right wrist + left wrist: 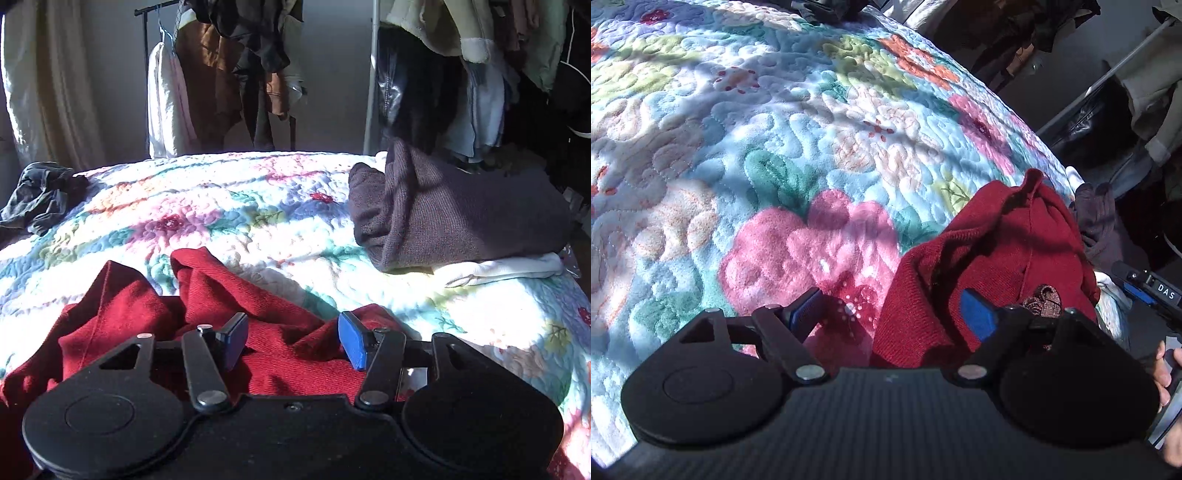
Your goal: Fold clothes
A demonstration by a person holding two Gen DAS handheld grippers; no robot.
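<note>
A crumpled dark red knit garment (990, 258) lies on the floral quilt (775, 147) near its edge. My left gripper (892, 314) is open just above it: the right blue pad hangs over the red cloth and the left pad over bare quilt, neither pressing. In the right wrist view the same red garment (221, 295) is bunched under my right gripper (293, 339), which is open with a ridge of red cloth lying loose between its blue pads. A hand (1165, 373) on the right tool shows at the edge of the left wrist view.
A folded dark brown knit (461, 221) rests on a white garment (517, 269) at the quilt's right edge. A dark grey garment (40, 195) is heaped at the far left. Clothes racks (371, 74) full of hanging clothes stand beyond the bed.
</note>
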